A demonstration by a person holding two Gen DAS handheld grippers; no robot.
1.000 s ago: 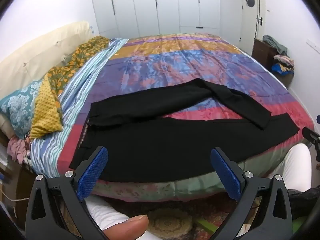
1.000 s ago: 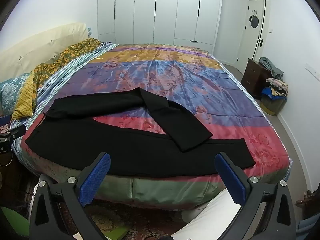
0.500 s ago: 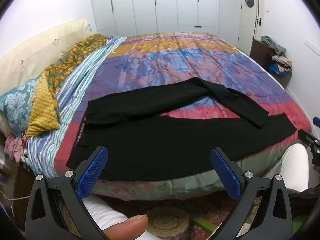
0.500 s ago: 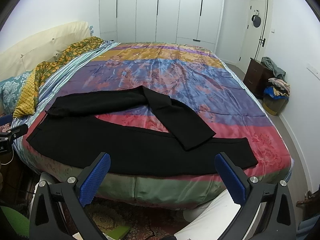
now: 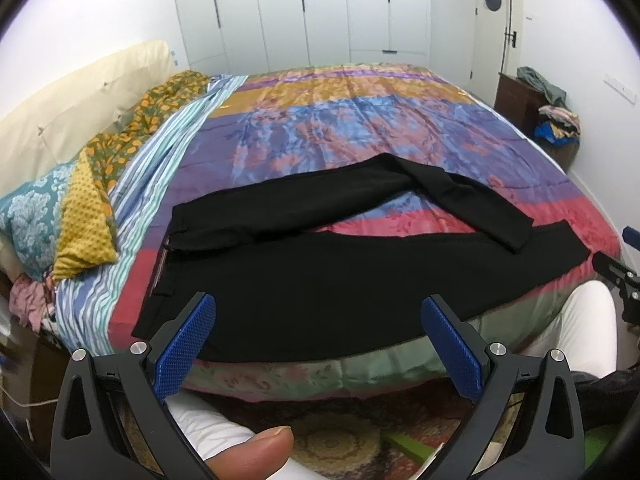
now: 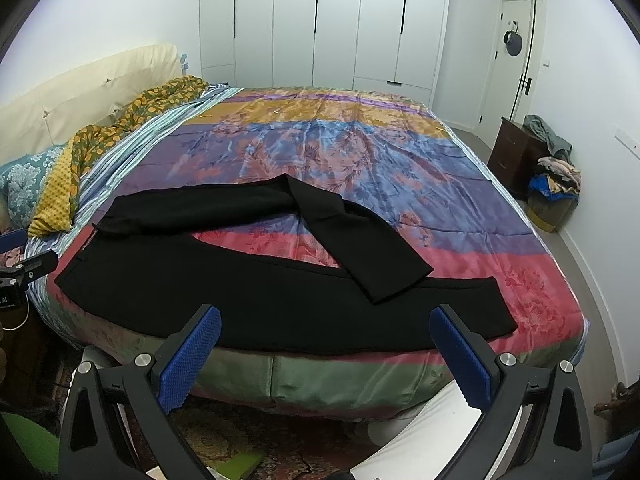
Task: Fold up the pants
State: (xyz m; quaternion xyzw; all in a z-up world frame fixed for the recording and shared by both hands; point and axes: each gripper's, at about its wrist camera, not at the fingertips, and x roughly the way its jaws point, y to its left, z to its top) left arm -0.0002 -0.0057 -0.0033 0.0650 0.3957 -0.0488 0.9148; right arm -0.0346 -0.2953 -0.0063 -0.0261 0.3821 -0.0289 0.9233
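I see the bed (image 6: 400, 152) filling both views, covered by a multicolour banded quilt. White wardrobe doors (image 6: 340, 24) behind it, cream headboard (image 6: 80, 92) on the left side. Black pants (image 5: 320, 280) lie flat along the near edge of the bed, waistband toward the pillows (image 5: 60, 220); near leg runs straight along the edge, far leg is bent and its cuff (image 6: 392, 280) lies on top of the near leg. Dark nightstand (image 6: 516, 152) with a heap of clothes sits by the right wall. Left gripper (image 5: 320, 348) hangs off the bed edge, over the waist half of the pants, jaws wide apart, nothing in them; thumb (image 5: 256, 452) visible at the bottom. Right gripper (image 6: 326, 356) likewise off the edge, nearer the cuff end, jaws spread, not touching fabric. White trouser knee (image 5: 572, 332) against the bed side.
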